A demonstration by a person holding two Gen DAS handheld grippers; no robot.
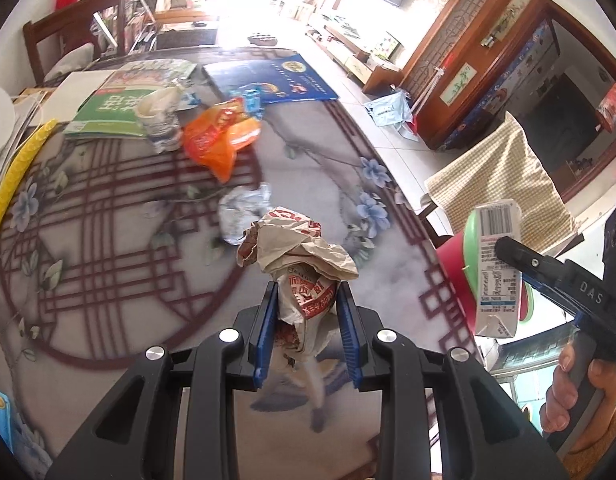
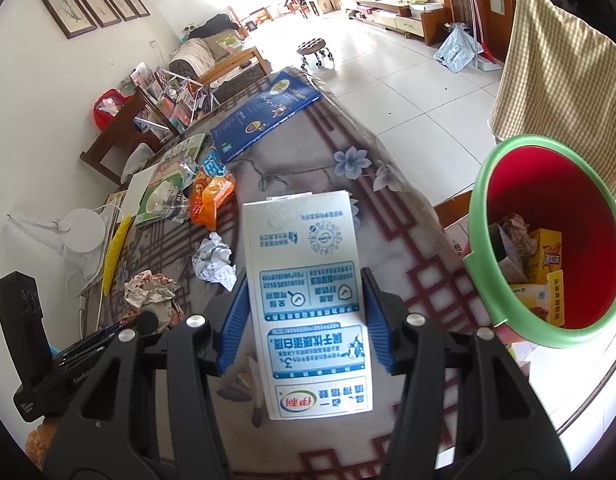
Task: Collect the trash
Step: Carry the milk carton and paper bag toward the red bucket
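My left gripper (image 1: 306, 300) is shut on a crumpled paper bag (image 1: 304, 256) with red print, held above the table. My right gripper (image 2: 306, 292) is shut on a white and blue milk carton (image 2: 308, 300), held over the table's right side. In the left wrist view the carton (image 1: 495, 264) and the right gripper (image 1: 507, 246) appear at the right, by the bin. The red bin with a green rim (image 2: 479, 240) stands past the table's right edge and holds several pieces of trash. A crumpled white wrapper (image 1: 244, 212), an orange plastic bag (image 1: 220, 136) and a crushed bottle (image 1: 160, 120) lie on the table.
The table (image 1: 108, 208) carries a patterned cloth, a blue book (image 1: 276, 76), a green book (image 1: 112, 108) and a yellow strip (image 1: 16, 164). A chair draped with a checked cloth (image 2: 547, 64) stands behind the bin. A wooden chair (image 1: 76, 32) sits at the far end.
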